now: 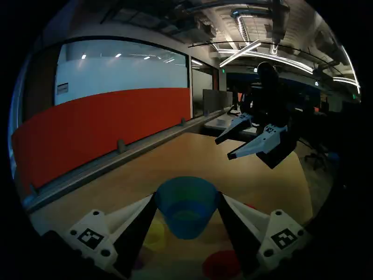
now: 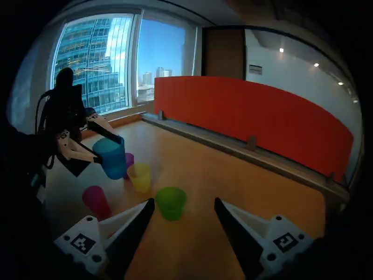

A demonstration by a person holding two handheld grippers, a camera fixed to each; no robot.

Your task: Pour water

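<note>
My left gripper (image 1: 186,198) is shut on a translucent blue cup (image 1: 186,210), gripped by its sides and held above the wooden table (image 1: 196,154). In the right gripper view the same left gripper (image 2: 108,148) holds the blue cup (image 2: 111,157) at the far left, over a cluster of cups. My right gripper (image 2: 183,201) stands open with nothing between its fingers, low over the table (image 2: 233,196), just behind a green cup (image 2: 170,202). The left gripper view shows the right gripper (image 1: 223,149) hanging open across the table.
A yellow cup (image 2: 139,177), a purple cup (image 2: 129,160) and a pink cup (image 2: 95,199) stand near the green one. The yellow cup (image 1: 156,235) and a red-pink cup (image 1: 223,263) lie below the blue cup. An orange partition (image 2: 261,116) runs along the table's far edge.
</note>
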